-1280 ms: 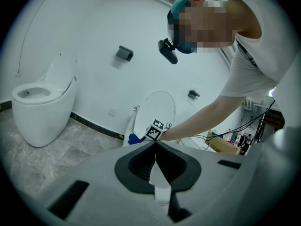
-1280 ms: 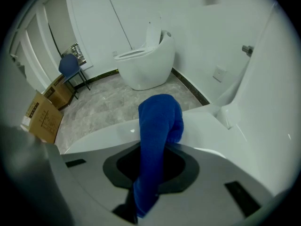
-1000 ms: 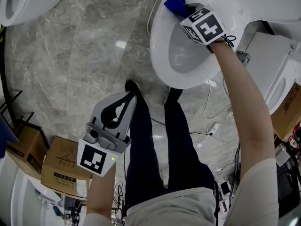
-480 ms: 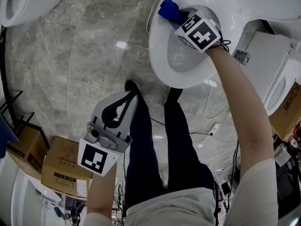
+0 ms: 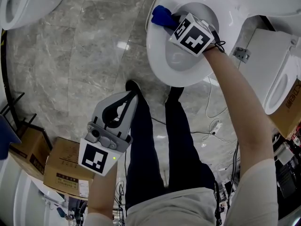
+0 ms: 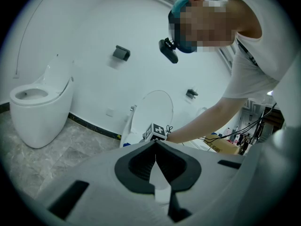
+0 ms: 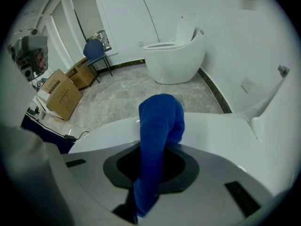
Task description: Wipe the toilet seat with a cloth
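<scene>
R. gripper (image 5: 172, 22) w/ blue cloth (image 5: 160, 16) has been shifted left along toilet seat (image 5: 154, 55) rim; cloth now brought to seat's outer left edge.

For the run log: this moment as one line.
right tongs: shut on blue cloth | cloth: on toilet seat | left tongs: shut, empty

Two grippers: the left gripper (image 5: 128, 97) near, the right gripper (image 5: 174, 20) far. One blue cloth (image 5: 160, 15).

Three toilets show in the head view: the centre toilet (image 5: 156, 48) far, the left toilet (image 5: 28, 4) far left, and the right toilet (image 5: 280, 86) at the right.

Three cardboard boxes: a first box (image 5: 28, 147) and a second box (image 5: 66, 171) near left, and a third box (image 5: 288, 113) at the right edge.

One blue chair (image 7: 96, 51) is far left in the right gripper view. Two dark wall fittings, an upper fitting (image 6: 121, 53) and a lower fitting (image 6: 190, 93), show in the left gripper view.
</scene>
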